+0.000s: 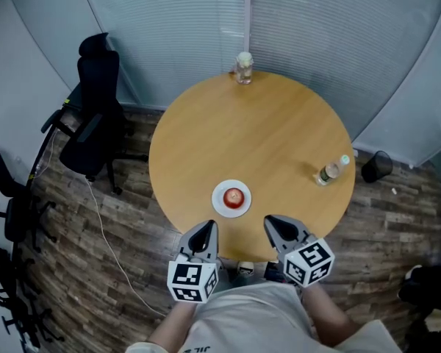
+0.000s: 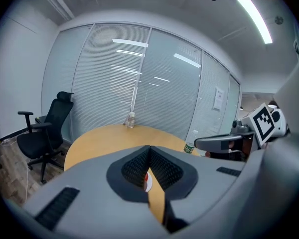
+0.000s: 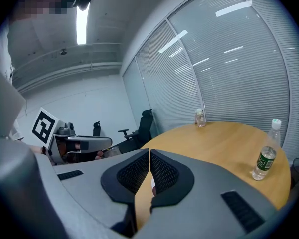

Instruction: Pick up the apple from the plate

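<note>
A red apple (image 1: 234, 195) rests on a small white plate (image 1: 222, 204) near the front edge of the round wooden table (image 1: 264, 138). My left gripper (image 1: 206, 226) hovers just in front of the plate to its left, jaws shut with nothing between them. My right gripper (image 1: 274, 222) sits to the plate's right at the table edge, also shut and empty. In the left gripper view a sliver of the plate (image 2: 148, 181) shows behind the closed jaws of the left gripper (image 2: 149, 150). In the right gripper view the right gripper (image 3: 149, 154) hides most of the plate.
A clear bottle (image 1: 243, 68) stands at the table's far edge, and a green-labelled water bottle (image 1: 331, 170) lies at its right side. A black office chair (image 1: 92, 116) stands left of the table. A dark bin (image 1: 377, 166) sits on the wooden floor at the right.
</note>
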Available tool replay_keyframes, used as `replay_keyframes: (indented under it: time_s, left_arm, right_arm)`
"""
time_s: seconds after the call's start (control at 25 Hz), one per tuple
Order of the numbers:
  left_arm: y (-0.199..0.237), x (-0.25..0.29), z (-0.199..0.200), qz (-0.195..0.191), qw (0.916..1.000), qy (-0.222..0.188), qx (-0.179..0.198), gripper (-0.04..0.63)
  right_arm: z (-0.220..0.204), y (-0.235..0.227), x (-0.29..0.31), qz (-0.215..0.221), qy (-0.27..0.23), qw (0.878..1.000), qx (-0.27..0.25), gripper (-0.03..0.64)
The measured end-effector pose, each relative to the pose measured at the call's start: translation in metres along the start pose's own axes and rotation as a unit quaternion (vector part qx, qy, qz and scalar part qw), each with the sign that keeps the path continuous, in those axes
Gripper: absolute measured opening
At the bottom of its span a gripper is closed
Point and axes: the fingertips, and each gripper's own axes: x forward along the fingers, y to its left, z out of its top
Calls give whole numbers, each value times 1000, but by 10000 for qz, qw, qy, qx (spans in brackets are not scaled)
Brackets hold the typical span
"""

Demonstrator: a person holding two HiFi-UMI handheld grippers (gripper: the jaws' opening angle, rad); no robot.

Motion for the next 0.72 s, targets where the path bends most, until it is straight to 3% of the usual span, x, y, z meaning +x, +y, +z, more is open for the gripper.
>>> replay_keyframes:
  time_s: [0.72]
  left_arm:
    - [14,29,1,-333,9989,326,23,3]
  right_arm:
    - [1,-12,35,-87,326,9994,-108,32]
